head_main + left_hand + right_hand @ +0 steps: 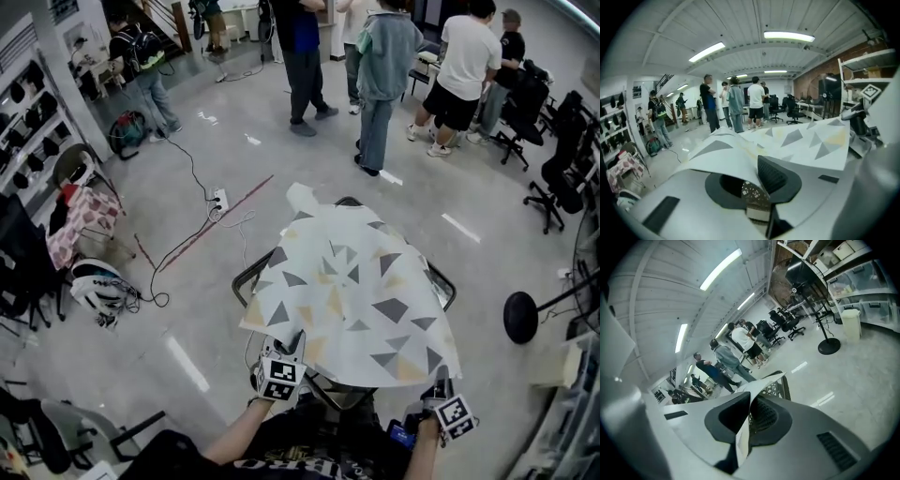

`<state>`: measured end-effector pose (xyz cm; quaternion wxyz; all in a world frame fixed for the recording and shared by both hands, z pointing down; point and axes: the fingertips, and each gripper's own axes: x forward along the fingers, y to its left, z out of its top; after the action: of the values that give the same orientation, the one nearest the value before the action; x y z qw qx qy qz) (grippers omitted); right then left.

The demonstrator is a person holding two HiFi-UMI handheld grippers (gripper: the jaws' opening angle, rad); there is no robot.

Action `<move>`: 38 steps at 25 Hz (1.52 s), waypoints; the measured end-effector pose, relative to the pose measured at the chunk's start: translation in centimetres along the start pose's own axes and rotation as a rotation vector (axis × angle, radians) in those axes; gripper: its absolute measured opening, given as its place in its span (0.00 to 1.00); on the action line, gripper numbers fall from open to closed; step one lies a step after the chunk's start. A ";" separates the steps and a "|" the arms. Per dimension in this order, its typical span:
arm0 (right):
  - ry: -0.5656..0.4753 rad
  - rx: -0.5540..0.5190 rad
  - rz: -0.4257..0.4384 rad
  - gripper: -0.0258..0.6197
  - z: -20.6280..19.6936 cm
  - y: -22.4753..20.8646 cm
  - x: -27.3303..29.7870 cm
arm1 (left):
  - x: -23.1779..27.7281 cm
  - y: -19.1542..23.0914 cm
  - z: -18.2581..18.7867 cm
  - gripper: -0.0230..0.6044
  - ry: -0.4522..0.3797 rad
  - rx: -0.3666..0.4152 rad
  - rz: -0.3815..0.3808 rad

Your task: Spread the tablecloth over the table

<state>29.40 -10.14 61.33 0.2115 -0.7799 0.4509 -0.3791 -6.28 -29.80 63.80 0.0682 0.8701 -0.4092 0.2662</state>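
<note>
Right gripper (749, 414): jaws clamped on thin fold of tablecloth (742, 439). Cloth tip rises ahead, overlapping edge of mesh table (783, 389). Past table edge: group of standing people (725, 359), pedestal fan (805, 272), office chairs (786, 324).

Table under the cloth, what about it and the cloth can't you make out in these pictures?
- Table top: head view, covered by the tablecloth; only a dark rim shows.
- Table legs: head view, hidden below cloth and rim.
- Cloth pattern: right gripper view, the sheet runs edge-on through the right gripper.
- Left gripper jaws: head view, covered by its marker cube.
</note>
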 end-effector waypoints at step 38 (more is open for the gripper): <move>0.503 -0.233 -0.061 0.09 -11.5 -8.9 3.0 | 2.7 -0.6 -18.4 0.09 0.492 -0.412 0.095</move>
<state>26.12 -8.12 75.67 -0.0098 -0.6936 0.5062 -0.5124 -11.87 -25.07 80.88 0.3273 0.7274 -0.4659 0.3829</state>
